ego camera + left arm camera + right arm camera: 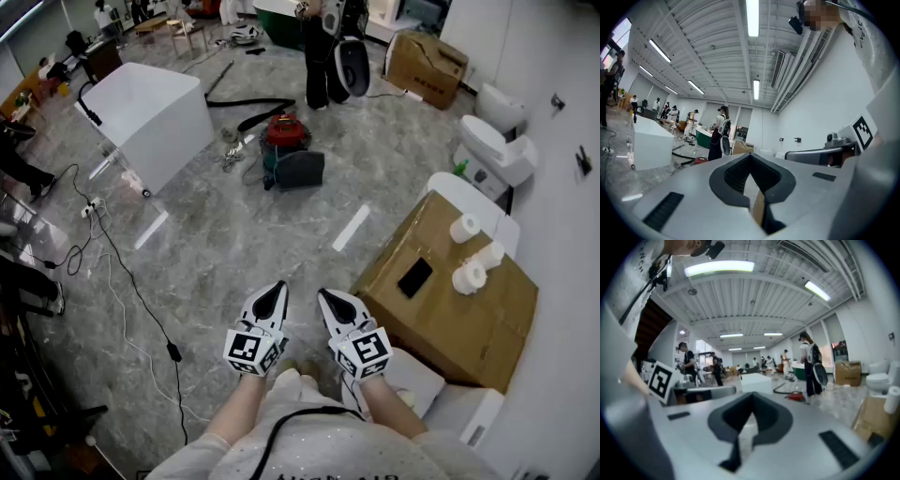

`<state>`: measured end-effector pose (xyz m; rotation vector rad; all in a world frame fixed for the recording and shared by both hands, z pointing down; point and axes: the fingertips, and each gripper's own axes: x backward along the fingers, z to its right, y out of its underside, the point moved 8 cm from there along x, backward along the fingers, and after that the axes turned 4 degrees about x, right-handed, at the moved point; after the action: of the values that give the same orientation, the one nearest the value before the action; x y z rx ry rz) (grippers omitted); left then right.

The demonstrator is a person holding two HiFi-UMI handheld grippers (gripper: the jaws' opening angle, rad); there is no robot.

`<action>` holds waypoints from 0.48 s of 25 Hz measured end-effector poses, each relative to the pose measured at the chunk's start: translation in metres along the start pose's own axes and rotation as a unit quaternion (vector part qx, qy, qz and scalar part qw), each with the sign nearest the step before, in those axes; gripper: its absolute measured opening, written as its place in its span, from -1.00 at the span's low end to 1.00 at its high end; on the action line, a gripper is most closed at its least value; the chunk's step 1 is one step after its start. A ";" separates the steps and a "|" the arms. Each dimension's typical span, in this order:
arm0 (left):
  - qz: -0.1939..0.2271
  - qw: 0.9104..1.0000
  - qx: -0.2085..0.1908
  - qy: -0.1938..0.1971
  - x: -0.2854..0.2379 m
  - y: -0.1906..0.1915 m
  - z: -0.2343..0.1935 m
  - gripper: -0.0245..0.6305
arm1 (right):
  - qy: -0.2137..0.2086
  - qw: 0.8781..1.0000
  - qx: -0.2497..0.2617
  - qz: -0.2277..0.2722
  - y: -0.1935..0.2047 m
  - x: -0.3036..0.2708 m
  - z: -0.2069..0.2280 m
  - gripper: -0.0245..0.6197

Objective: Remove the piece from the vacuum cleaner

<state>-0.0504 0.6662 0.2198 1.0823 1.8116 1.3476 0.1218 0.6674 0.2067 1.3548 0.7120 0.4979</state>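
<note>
Status: the removal has not started. The vacuum cleaner (286, 150), a red canister with a dark grey part at its near side, stands on the grey floor (234, 244), and no piece lies visibly detached beside it. A black hose (246, 103) lies on the floor just beyond the vacuum cleaner; whether it is connected cannot be told.

The left gripper (273, 292) and the right gripper (330, 300) are held side by side, well short of the vacuum cleaner and pointing toward it. Both have their jaws closed together with nothing between them; each gripper view confirms this.

Remaining, as judged: approach the vacuum cleaner, identify the piece, grip it and pull it free. A person (323, 52) stands just beyond the vacuum cleaner.
</note>
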 end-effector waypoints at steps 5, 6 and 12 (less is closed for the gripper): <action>0.006 1.000 -0.004 -0.001 -0.008 -0.004 0.008 -0.86 | 0.013 1.000 0.004 0.004 -0.002 0.007 0.012 -0.88; 0.007 1.000 -0.005 -0.003 -0.007 -0.004 0.010 -0.86 | 0.011 1.000 0.005 0.004 -0.003 0.008 0.012 -0.88; 0.001 1.000 -0.014 0.000 -0.007 -0.007 0.018 -0.86 | 0.006 1.000 0.005 0.012 -0.004 0.014 0.012 -0.88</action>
<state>-0.0338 0.6674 0.2084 1.0685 1.7864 1.3702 0.1400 0.6678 0.2008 1.3722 0.7100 0.5233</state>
